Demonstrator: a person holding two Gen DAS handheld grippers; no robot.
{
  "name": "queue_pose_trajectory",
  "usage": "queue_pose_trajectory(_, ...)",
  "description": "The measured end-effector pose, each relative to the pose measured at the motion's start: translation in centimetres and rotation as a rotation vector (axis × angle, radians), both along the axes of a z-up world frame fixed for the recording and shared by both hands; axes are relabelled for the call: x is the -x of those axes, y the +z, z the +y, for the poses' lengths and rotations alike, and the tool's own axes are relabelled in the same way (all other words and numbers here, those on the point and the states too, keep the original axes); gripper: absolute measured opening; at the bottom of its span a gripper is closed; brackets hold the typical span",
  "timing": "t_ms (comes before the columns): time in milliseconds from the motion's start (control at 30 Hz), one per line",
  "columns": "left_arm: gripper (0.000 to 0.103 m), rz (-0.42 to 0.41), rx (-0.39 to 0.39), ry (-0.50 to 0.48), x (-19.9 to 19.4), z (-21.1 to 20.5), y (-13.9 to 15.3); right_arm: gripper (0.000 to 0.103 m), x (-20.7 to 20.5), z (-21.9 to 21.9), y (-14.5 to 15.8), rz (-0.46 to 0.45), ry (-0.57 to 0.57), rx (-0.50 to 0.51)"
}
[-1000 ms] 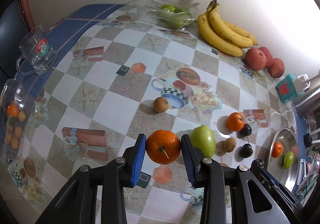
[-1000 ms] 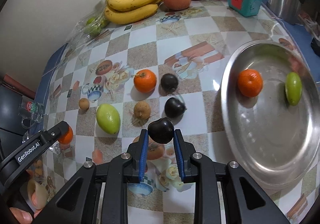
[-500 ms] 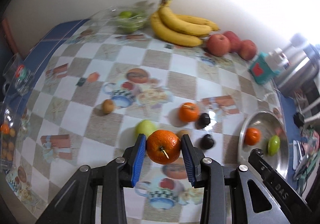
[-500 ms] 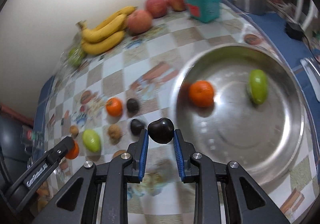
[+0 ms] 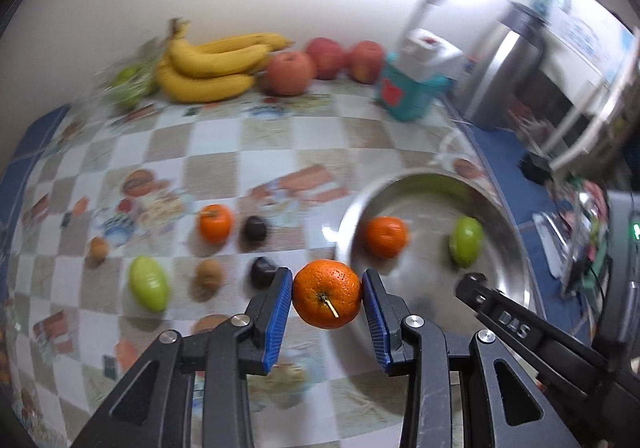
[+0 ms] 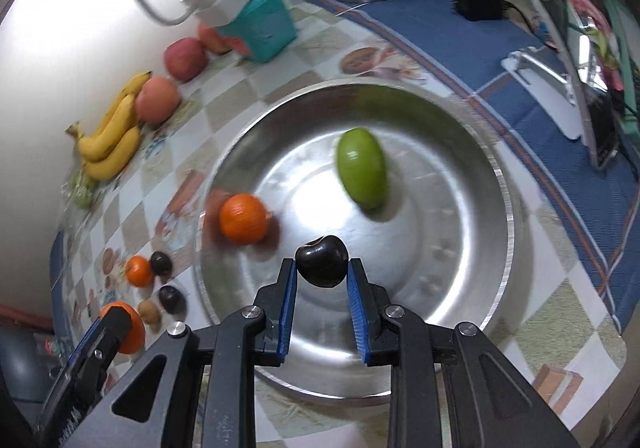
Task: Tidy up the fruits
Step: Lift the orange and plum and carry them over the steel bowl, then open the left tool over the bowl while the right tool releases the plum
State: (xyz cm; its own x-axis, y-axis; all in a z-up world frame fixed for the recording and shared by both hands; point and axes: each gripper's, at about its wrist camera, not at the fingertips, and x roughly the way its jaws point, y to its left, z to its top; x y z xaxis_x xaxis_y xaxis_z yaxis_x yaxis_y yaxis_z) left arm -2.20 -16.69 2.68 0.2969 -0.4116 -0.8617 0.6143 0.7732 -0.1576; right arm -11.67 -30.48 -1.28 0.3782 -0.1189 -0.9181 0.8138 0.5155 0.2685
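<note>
Both tools have travelled sideways over the counter (image 5: 256, 135) since the earlier frames, away from the loose fruits and toward the steel bowl (image 6: 502, 183). One second ago the right tool (image 6: 322, 272) hung over the checkered cloth beside the bowl; now it hangs over the inside of the bowl, and its blue pads pinch a dark plum (image 6: 321, 260) from both sides. The left tool (image 5: 327, 298) pinches an orange (image 5: 327, 299) between its pads, stem end facing the camera, and it is above the counter just beside the bowl's near-left rim. Inside the bowl lie a second orange (image 6: 243, 218) near the left wall and a green mango (image 6: 362, 167) toward the far side, well apart from each other. On the counter left of the bowl rest a third orange (image 5: 215, 223), two more dark plums (image 5: 255, 228), a brown round fruit (image 5: 209, 275) and another green mango (image 5: 149, 283). Along the far edge, against the wall, lie bananas (image 5: 212, 65) and red apples (image 5: 290, 72).
</note>
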Motion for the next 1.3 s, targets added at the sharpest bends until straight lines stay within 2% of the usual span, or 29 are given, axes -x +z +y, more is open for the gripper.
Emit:
queue_pose_trajectory(167, 0.038, -0.042, 0.004, -0.093, 2.0, -2.4, -0.4, 0.027, 1.3, -0.9, -0.2, 0.001, -0.056, -0.003)
queue_pose_trajectory(267, 0.038, -0.048, 0.022, -0.115, 2.2, -2.8, -0.6, 0.027, 2.0, -1.5, -0.6, 0.002, -0.087, -0.014)
queue_pose_trajectory(700, 0.039, 0.009, 0.024, -0.114, 1.8, -3.3, -2.9, 0.027, 2.2, -1.8, -1.4, 0.035, -0.112, -0.034)
queue_pose_trajectory(900, 0.039, 0.045, -0.007, -0.102, 1.6, -3.5, -4.1, 0.027, 2.1, -2.1, -2.3, 0.068, -0.107, -0.071)
queue_pose_trajectory(1100, 0.041, 0.051, -0.005, -0.099, 1.6, -3.4, -4.1, 0.027, 2.2, -2.2, -2.4, 0.083, -0.113, -0.08)
queue_pose_trajectory(1200, 0.045, 0.049, 0.002, -0.1, 1.5, -3.3, -3.9, 0.027, 2.2, -2.2, -2.5, 0.094, -0.118, -0.087)
queue_pose_trajectory(1300, 0.046, 0.049, 0.007, -0.101, 1.4, -3.2, -3.6, 0.033, 2.1, -2.1, -2.4, 0.098, -0.118, -0.08)
